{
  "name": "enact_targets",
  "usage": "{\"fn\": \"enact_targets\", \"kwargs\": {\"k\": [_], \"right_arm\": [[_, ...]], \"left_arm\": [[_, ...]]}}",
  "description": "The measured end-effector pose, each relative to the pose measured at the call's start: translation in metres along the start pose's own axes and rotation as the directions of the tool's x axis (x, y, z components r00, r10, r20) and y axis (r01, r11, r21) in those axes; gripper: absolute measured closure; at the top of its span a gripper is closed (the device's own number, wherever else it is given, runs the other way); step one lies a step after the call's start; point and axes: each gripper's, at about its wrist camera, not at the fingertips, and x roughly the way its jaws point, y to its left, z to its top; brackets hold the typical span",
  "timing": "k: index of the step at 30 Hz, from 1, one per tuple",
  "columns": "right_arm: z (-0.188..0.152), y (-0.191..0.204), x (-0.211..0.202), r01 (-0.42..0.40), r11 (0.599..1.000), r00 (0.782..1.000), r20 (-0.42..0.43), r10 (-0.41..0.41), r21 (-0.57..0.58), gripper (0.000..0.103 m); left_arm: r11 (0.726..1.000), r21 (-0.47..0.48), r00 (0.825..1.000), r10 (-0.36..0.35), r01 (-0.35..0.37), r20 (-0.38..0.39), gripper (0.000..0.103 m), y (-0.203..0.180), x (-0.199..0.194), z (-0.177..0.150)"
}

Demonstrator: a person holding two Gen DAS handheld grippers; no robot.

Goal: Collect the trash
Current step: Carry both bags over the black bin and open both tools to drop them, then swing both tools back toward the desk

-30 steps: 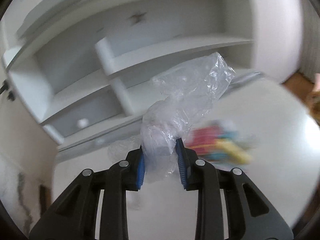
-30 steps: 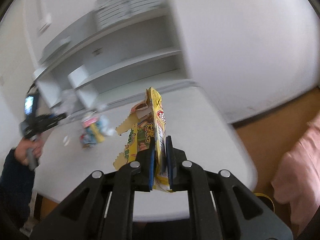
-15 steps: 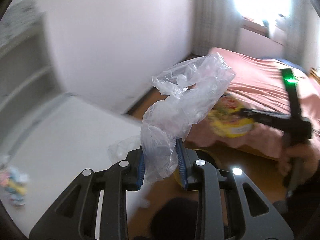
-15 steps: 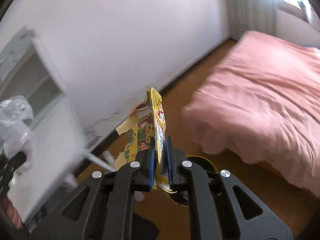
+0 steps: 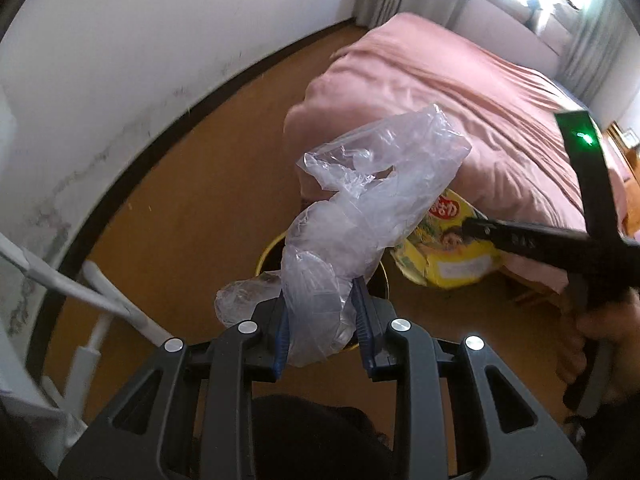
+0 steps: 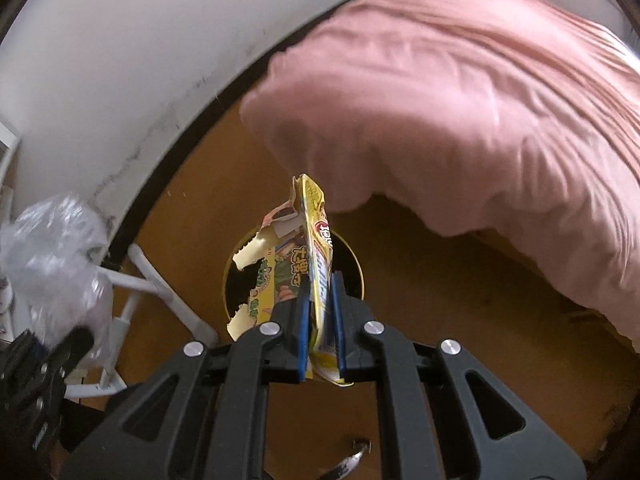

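Both tools have swung away from the counter and shelves to the floor by the bed [image 6: 480, 92]; the left tool [image 5: 323, 320] stays clenched on the clear plastic bag [image 5: 372, 184], the right tool [image 6: 320, 312] on the torn snack wrapper [image 6: 308, 248]. Both pieces now hang over what looks like a yellow-rimmed bin [image 6: 354, 268], so dropping them in seems next.
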Motion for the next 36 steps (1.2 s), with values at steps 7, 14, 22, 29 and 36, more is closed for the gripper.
{"fn": "enact_targets", "kwargs": {"k": [7,14,22,29,36], "right_arm": [[-0.001,0.008,0.019,-0.023,1.000,0.998,-0.051,0.022,-0.007,0.092],[0.003,0.016,0.027,-0.030,0.999,0.998,-0.049,0.028,-0.041,0.090],[0.007,0.012,0.017,-0.027,1.000,1.000,-0.001,0.027,-0.016,0.033],[0.009,0.010,0.007,-0.016,1.000,0.999,0.028,0.016,-0.001,0.032],[0.015,0.028,-0.042,0.009,0.999,0.985,0.174,-0.002,-0.037,0.026]], "left_arm": [[0.999,-0.025,0.998,-0.027,0.026,-0.058,0.076,0.010,0.039,0.001],[0.999,-0.004,0.997,-0.036,0.036,-0.073,0.065,0.006,0.045,-0.001],[1.000,0.011,0.994,-0.012,0.014,-0.105,0.035,0.006,0.061,0.002],[0.999,0.032,0.998,0.003,-0.001,-0.070,0.018,-0.001,0.044,0.001],[0.995,0.098,1.000,0.010,-0.012,0.024,0.012,-0.021,-0.023,0.001]]}}
